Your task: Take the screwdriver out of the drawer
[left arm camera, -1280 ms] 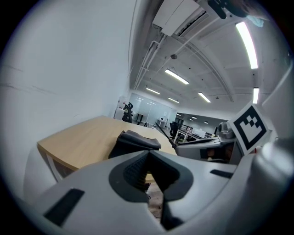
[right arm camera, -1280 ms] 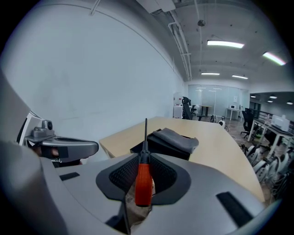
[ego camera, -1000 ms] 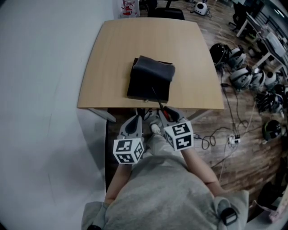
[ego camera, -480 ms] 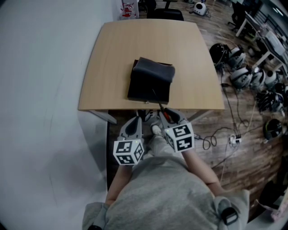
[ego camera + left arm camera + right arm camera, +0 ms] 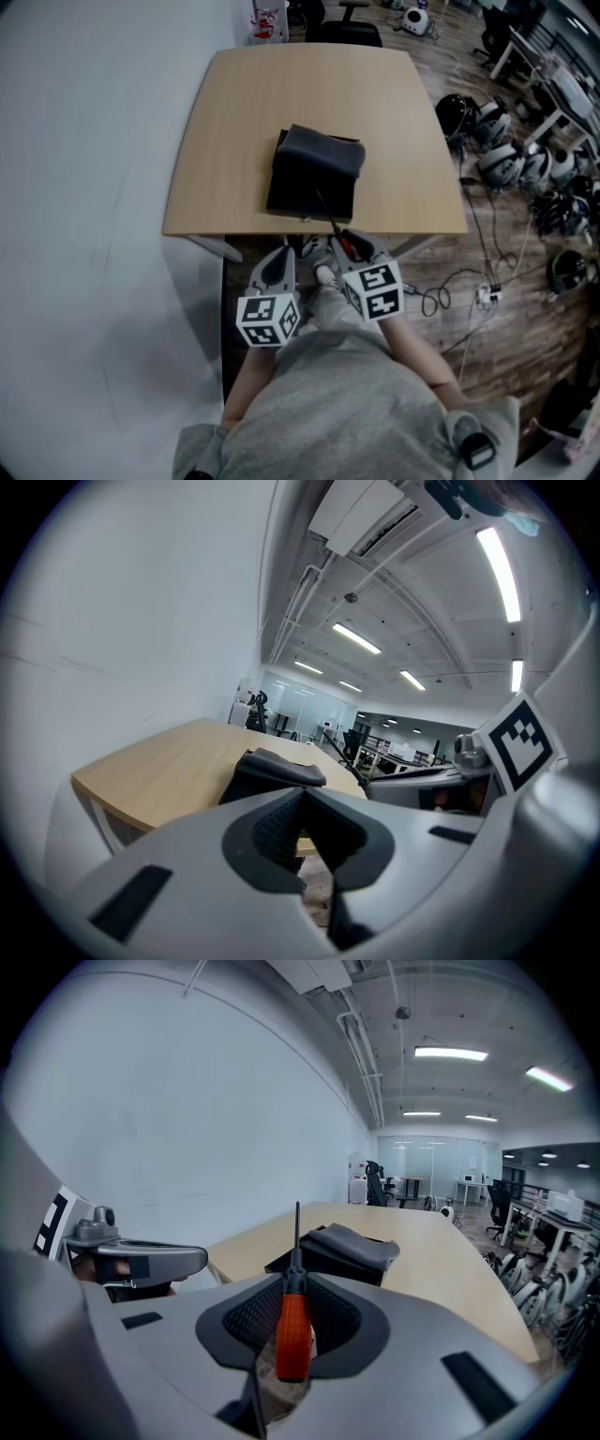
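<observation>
On my far left there is only the pale wall (image 5: 84,187); next to it stands the light wooden table (image 5: 234,112), its near edge just ahead of both tools; the left gripper (image 5: 278,258) hangs off that near edge, over the floor, with its marker cube towards the person's grey top (image 5: 328,403); in the left gripper view its jaws meet at the tips, pressed together with nothing between them, and past them I see the table edge and a bit of floor.

Towards the middle of the table sits the dark drawer box (image 5: 314,169), with a softer grey layer draped over its top; I cannot tell from here whether a drawer stands open.

Just right of the left tool, the right gripper (image 5: 352,246) is likewise held off the table's near edge; its jaws pinch the orange handle of the screwdriver (image 5: 293,1335), so the tool is out of the box and in my right grip; the thin dark shaft runs out ahead of the jaws towards the box, and from the head view its tip lies over the box's near side; whether it touches I cannot say.

Further right, on the wooden floor, loose cables (image 5: 450,291) trail beside the table, and a cluster of helmets (image 5: 497,155) lies beyond.
</observation>
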`<state>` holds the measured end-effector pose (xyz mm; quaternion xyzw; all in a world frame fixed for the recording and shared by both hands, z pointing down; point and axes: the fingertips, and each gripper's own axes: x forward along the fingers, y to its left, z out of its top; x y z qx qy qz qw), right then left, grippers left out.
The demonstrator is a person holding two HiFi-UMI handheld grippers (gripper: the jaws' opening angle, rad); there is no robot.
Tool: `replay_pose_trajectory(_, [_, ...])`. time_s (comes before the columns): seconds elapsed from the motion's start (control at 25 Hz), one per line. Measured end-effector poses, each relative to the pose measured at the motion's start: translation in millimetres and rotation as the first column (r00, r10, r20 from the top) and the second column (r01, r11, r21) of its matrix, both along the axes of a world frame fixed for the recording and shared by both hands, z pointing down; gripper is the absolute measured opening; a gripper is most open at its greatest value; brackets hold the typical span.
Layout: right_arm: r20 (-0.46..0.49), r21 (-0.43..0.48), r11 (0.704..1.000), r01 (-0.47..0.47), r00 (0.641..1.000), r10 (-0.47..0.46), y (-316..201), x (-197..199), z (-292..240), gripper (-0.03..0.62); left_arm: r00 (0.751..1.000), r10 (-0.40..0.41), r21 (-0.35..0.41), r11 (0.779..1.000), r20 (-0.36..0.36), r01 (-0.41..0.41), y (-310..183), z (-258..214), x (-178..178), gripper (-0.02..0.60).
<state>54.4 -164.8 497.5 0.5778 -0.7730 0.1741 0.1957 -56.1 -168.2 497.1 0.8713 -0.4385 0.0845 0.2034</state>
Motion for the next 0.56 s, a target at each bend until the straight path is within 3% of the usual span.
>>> replay_pose_trajectory(0.56, [0.003,0.004,1.0,0.017,1.0,-0.017,-17,-6,0,0.078,1.0,-0.022,-0.011,1.0,-0.009,0.022,-15,5,-5,0.0])
